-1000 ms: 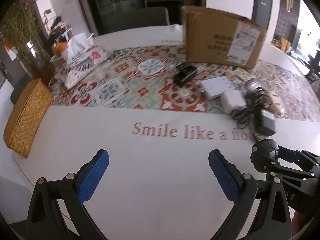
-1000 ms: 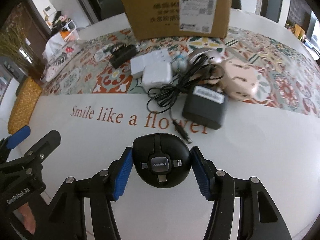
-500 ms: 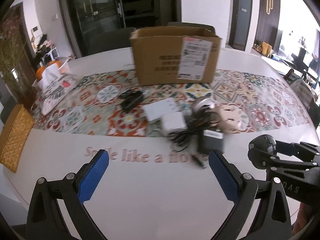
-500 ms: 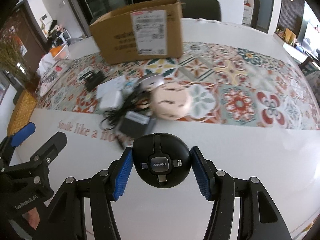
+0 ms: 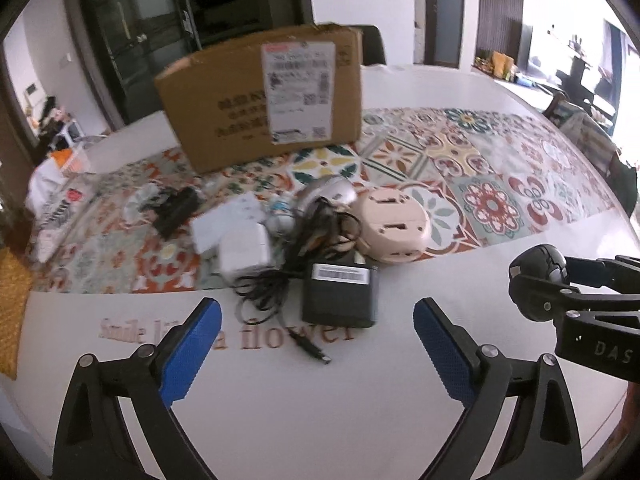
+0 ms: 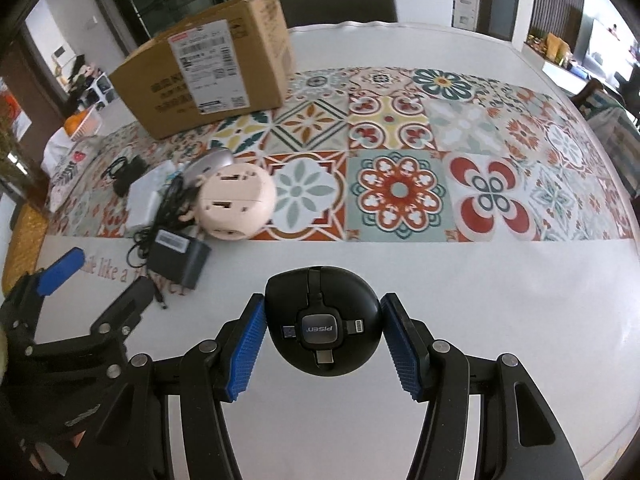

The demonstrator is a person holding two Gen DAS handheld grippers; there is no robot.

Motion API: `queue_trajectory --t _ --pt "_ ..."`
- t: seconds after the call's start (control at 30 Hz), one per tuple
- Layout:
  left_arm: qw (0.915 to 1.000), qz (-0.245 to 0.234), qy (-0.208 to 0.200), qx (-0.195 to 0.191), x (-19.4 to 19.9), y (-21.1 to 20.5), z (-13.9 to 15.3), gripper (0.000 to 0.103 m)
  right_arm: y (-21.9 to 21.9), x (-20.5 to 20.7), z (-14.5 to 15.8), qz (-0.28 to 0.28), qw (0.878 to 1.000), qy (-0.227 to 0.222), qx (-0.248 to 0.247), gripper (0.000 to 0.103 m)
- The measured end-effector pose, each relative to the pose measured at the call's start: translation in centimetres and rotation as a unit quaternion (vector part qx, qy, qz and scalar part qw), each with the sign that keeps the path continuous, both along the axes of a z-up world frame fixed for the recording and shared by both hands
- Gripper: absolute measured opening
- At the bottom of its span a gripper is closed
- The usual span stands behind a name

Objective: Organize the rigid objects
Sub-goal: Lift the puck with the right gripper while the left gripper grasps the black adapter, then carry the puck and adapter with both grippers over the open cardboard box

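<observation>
My right gripper is shut on a round black charging-cable hub, held above the white table; the hub also shows in the left wrist view. My left gripper is open and empty above the table's front. A pile lies ahead of it: a black power adapter with a tangled cable, a white charger, a pink round device, a silver mouse and a small black item. A cardboard box stands behind them.
A patterned tile runner crosses the table. A woven basket sits at the left edge. A printed cloth bundle lies at the far left. A dark chair stands behind the table.
Both grippers have swung to the right, so the pile and box shifted left in both views. The right gripper still holds the black hub. The left gripper stays open.
</observation>
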State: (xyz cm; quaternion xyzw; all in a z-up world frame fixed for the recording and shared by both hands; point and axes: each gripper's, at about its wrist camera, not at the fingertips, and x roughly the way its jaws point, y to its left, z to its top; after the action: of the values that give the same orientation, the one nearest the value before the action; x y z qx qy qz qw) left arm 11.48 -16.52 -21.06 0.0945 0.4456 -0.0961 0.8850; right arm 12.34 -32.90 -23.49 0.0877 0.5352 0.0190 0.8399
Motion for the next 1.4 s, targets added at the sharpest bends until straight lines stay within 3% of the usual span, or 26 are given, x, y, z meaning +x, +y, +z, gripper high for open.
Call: queue_trajectory --t 0.27,0.63,0.7,0.73,0.8,1.03,1.4 --pt "0.9995 -0.02 0.026 0.004 1.9 -1.7 -2.6 0.081 -0.6 0.4 -0.9 -0.011 1.0 0.007 -0.008 0.058" --pt "0.9981 -0.032 0.052 0.011 3.5 -2.2 -5.2 0.069 -0.1 1.5 -1.7 -0.012 1.0 0.01 -0.005 0.058" --pt "0.9984 -0.031 0.048 0.007 3.6 -2.0 -5.3 0.064 0.2 1.6 -1.7 -0.01 1.0 0.008 -0.004 0.058" --pt "0.9985 -0.03 0.045 0.006 3.6 -1.8 -5.3 0.056 0.4 1.7 -1.7 -0.01 1.0 0.008 -0.005 0.058" --pt "0.9981 -0.035 0.051 0.001 3.7 -1.6 -5.3 0.055 0.7 1.8 -1.7 -0.009 1.0 0.008 -0.004 0.058" --pt "0.9975 -0.04 0.057 -0.007 2.8 -0.7 -4.0 0.054 1.6 1.5 -0.6 -0.004 1.0 -0.003 -0.006 0.058" --pt "0.9991 -0.033 0.022 -0.017 1.7 1.5 1.3 0.054 3.0 0.3 3.7 -0.004 0.999 -0.043 -0.009 0.058"
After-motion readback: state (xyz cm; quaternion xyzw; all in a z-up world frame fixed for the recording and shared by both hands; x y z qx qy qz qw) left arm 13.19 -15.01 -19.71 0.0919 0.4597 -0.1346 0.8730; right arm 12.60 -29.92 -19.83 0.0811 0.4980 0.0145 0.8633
